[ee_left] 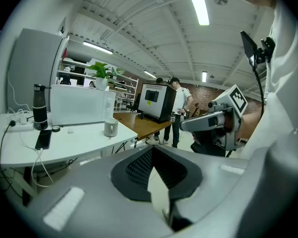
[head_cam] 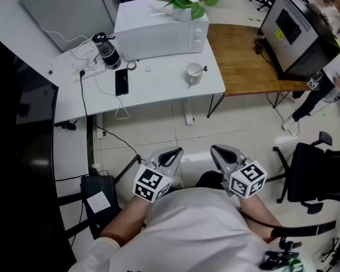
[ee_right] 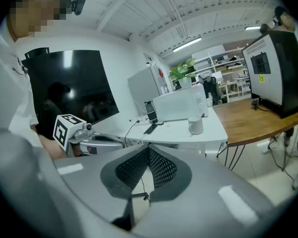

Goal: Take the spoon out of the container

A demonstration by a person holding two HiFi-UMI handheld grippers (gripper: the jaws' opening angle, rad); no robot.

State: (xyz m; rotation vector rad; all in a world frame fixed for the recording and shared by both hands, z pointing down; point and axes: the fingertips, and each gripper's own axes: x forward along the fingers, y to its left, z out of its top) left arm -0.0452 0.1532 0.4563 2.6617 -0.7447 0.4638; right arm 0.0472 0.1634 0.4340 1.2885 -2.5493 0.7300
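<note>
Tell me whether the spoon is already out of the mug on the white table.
No: in the head view the spoon stands in the mug on the white table, its handle leaning over the rim.

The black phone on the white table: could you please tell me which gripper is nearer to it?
Left. The left gripper hangs short of the table, to the right of the phone; the right gripper hangs further right still.

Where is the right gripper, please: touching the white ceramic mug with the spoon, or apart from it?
Apart. The head view shows the right gripper over the floor, well short of the white ceramic mug on the white table.
</note>
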